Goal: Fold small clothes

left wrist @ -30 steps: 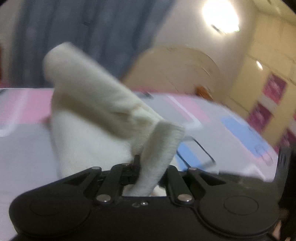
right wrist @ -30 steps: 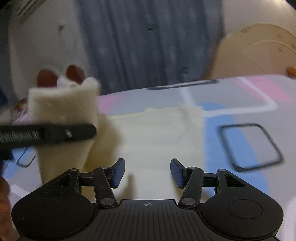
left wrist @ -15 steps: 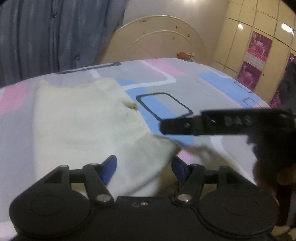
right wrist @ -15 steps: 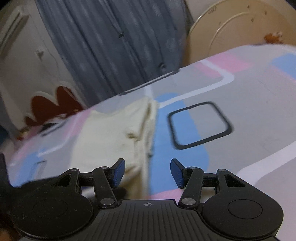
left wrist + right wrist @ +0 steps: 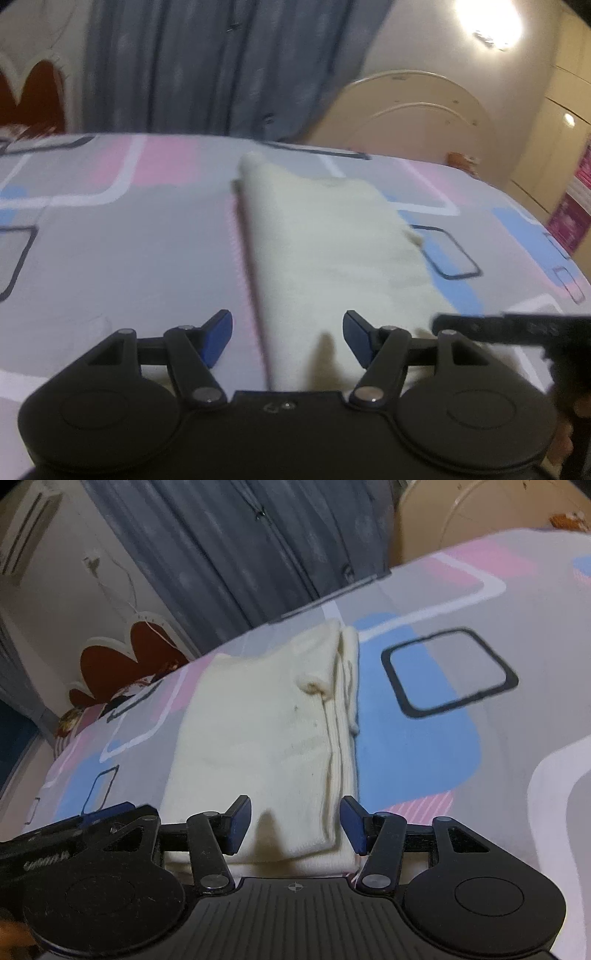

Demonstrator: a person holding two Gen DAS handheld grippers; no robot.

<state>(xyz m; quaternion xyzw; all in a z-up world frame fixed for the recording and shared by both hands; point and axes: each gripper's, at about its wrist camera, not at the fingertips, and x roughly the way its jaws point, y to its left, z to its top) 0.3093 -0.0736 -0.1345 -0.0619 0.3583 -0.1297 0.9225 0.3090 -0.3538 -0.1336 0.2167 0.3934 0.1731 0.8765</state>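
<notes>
The left gripper (image 5: 287,330) is held with its jaws apart, nothing pinched between them; the cloth's left folded edge lies below them. The cream garment (image 5: 266,738) is laid folded on the patterned bedsheet (image 5: 461,775), running from the near edge toward the curtain (image 5: 240,546). The right gripper (image 5: 295,819) is likewise released, its pads straddling the near right corner of the layers without pressing. A risk is judged here: the stacked right edges look slightly uneven, so a careless pinch could catch only the top layer and undo the fold.
</notes>
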